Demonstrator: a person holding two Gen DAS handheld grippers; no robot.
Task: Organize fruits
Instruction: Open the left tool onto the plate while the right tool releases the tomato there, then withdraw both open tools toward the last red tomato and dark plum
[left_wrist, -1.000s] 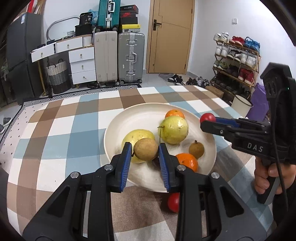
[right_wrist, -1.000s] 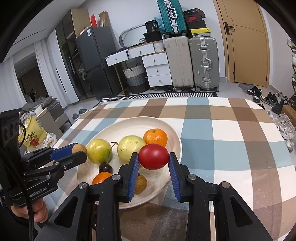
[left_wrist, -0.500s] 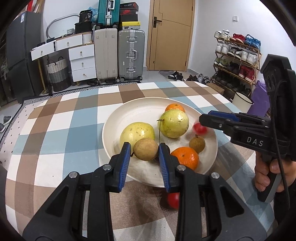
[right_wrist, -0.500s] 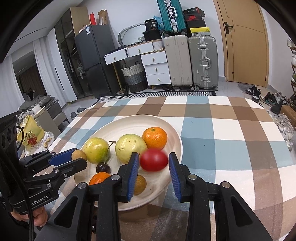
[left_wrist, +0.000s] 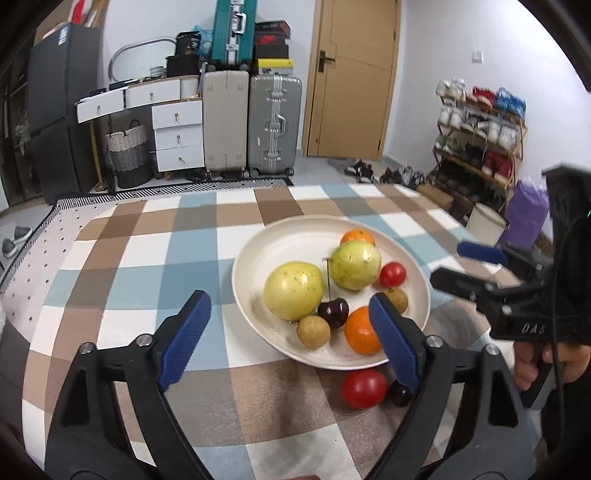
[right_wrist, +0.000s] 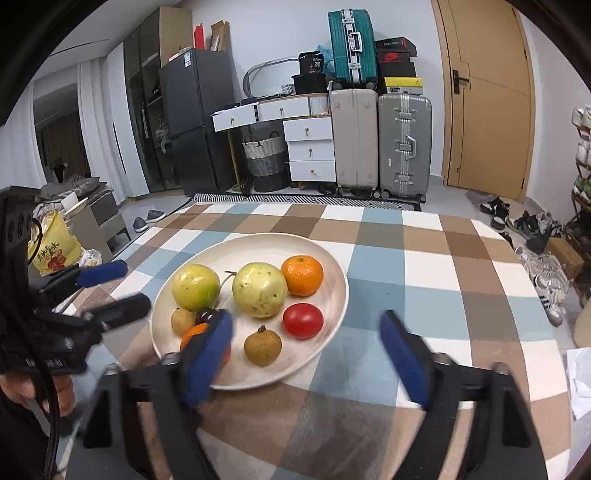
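Over the plate (left_wrist: 258, 258), left tongs (left_wrist: 291, 332) and right tongs (right_wrist: 306, 354) are opening, empty; next, approach the bench tomato (left_wrist: 364, 387) from above.

A table draped in a checked cloth (left_wrist: 155, 258) of blue, brown and white squares fills my view. On it I see a round cream plate (left_wrist: 280, 251), set toward the near side and loaded with fruit. Directly on the cloth, just beside the plate's near rim, lie a red tomato (left_wrist: 364, 387) and a dark cherry (left_wrist: 400, 394), close together. From my right camera, a sheet of white paper (right_wrist: 578, 380) lies at the cloth's right edge.
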